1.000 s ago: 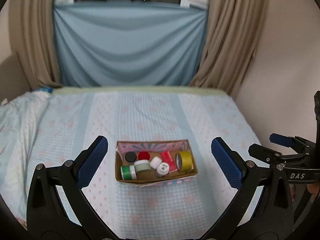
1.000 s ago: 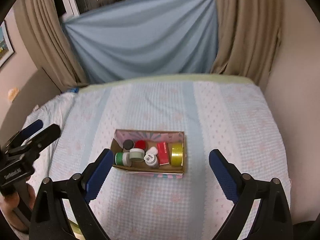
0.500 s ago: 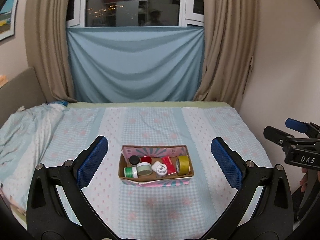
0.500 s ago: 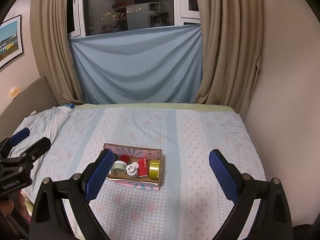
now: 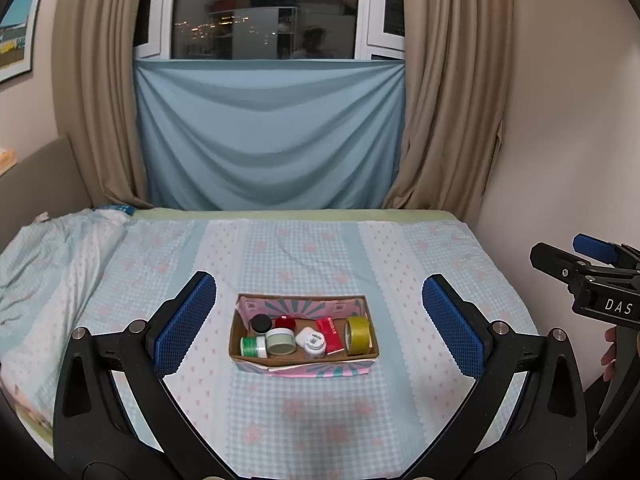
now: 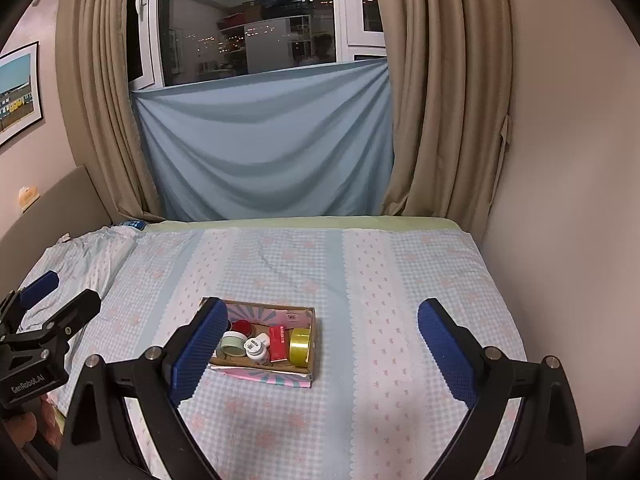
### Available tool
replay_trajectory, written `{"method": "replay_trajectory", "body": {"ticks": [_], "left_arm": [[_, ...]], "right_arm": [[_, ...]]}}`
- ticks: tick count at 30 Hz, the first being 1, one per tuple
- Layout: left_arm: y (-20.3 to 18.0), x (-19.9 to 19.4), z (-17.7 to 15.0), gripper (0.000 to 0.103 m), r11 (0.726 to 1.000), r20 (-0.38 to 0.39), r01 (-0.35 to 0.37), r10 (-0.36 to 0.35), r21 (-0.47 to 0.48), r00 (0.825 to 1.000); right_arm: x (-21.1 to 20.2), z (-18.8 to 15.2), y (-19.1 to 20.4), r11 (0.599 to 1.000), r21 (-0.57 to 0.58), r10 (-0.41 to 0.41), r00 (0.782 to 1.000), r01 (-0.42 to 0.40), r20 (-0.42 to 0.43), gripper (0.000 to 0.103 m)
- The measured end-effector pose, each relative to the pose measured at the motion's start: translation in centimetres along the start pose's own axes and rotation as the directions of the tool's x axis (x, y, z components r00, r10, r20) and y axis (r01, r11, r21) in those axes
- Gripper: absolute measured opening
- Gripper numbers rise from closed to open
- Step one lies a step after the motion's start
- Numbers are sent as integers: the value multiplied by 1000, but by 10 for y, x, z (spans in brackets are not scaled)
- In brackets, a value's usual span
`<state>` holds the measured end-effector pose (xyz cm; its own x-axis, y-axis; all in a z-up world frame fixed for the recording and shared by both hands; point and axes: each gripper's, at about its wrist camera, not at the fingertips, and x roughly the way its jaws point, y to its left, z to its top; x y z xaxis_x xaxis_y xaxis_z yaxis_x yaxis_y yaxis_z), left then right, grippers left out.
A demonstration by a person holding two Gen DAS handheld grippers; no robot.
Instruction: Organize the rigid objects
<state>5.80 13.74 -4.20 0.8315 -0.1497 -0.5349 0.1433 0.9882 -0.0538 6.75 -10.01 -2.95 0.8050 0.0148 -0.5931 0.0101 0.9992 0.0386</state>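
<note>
Left gripper (image 5: 319, 322) and right gripper (image 6: 322, 338): jaws spread wide, empty, held above bed (image 5: 420, 272). Cardboard box (image 5: 304, 360) at 12 o'clock, items packed tight. Risk: a finger nudges the neighbouring yellow tape roll (image 5: 357, 335), or the light box slides on soft bedding.

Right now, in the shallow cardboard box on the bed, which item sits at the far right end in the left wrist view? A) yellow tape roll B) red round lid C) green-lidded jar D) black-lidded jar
A: the yellow tape roll stands on edge against the right wall of the shallow cardboard box, just right of the flat red packet; the green-lidded jar lies at the opposite, left end.
</note>
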Motion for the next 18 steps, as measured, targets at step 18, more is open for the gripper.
{"method": "replay_trajectory", "body": {"ticks": [18], "left_arm": [[11,-1,2,103,999,17,-32,32,-25,999]], "right_arm": [[4,2,-1,1000,-2,-15,1000,15,2,95]]}}
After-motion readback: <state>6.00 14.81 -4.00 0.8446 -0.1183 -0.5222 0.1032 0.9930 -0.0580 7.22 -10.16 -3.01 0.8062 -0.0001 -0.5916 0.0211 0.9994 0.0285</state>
